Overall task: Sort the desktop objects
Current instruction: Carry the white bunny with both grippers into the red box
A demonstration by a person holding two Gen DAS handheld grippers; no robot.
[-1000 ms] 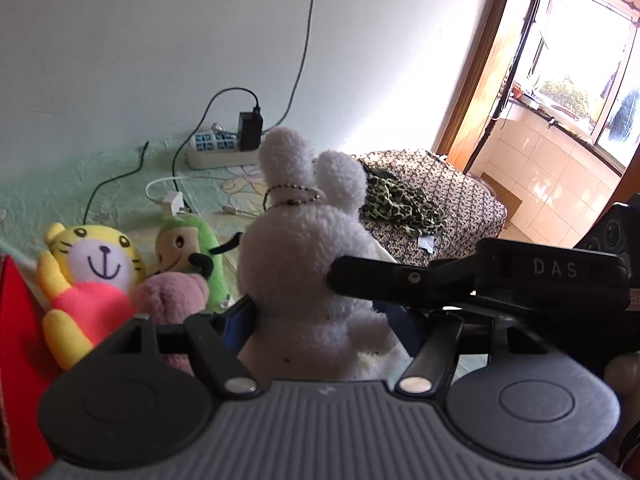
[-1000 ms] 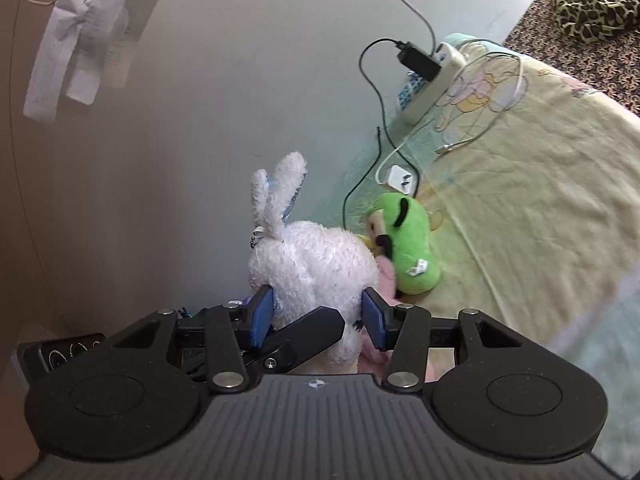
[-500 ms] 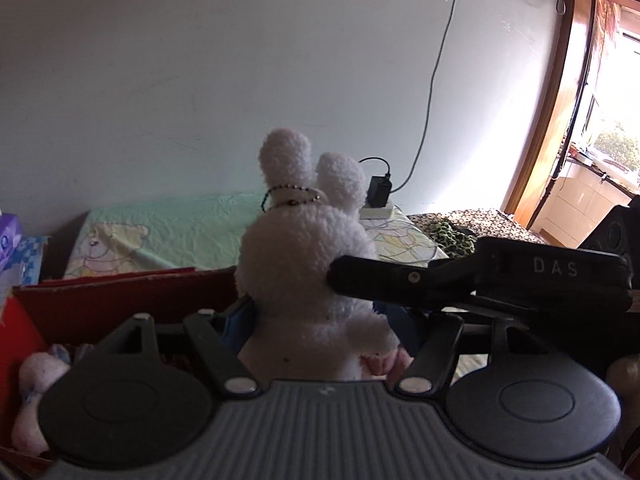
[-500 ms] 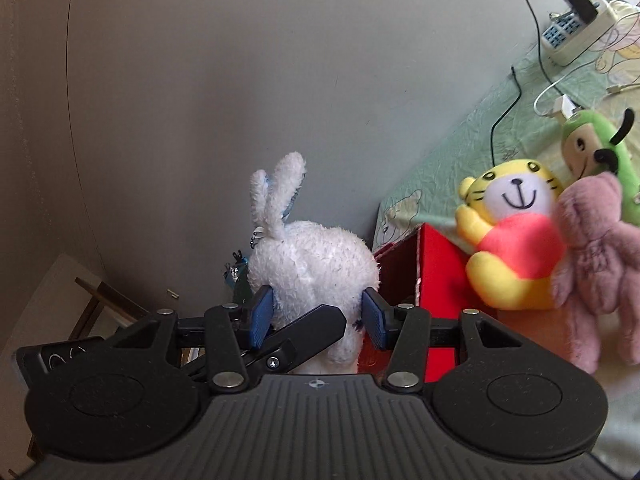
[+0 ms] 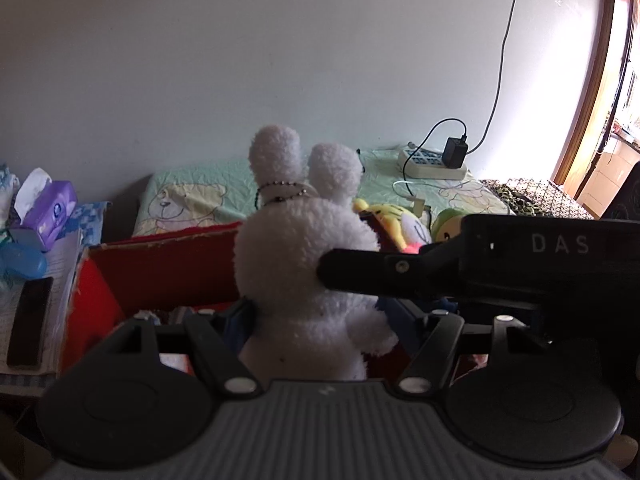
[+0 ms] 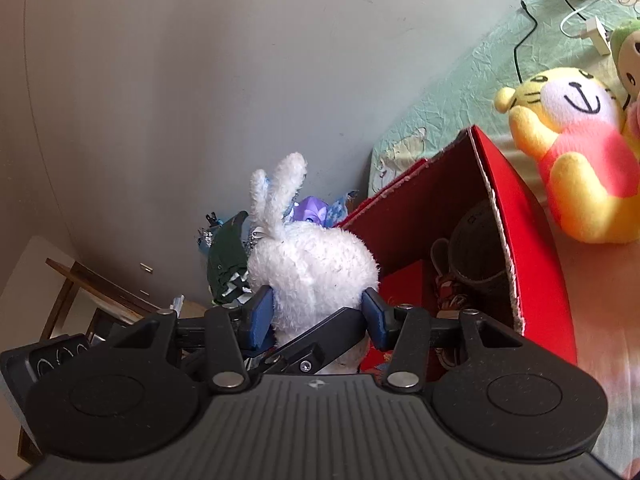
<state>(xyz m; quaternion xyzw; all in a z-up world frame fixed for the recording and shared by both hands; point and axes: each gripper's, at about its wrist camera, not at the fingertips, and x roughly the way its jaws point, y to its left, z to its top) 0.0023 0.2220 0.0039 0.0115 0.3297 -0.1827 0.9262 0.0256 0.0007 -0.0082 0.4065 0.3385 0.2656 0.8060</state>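
A white plush rabbit (image 5: pixel 304 264) with a bead chain around its ears is held up between both grippers. My left gripper (image 5: pixel 320 320) is shut on its lower body, blue pads pressing each side. My right gripper (image 6: pixel 318 316) is shut on the same rabbit (image 6: pixel 316 268) from the other direction; its black finger (image 5: pixel 400 268) crosses the left wrist view. The rabbit hangs over the near left part of an open red box (image 5: pixel 160 268), whose inside (image 6: pixel 472 256) holds dark items.
A yellow tiger plush (image 6: pixel 576 160) and a green plush (image 5: pixel 448 220) lie right of the box on the green sheet. A power strip (image 5: pixel 432 164) with cables sits by the wall. A purple tissue pack (image 5: pixel 48 208) and a black phone (image 5: pixel 28 320) lie left.
Both grippers have carried the rabbit leftward, away from above the plush toys to over the red box. Their hold on it has not changed.
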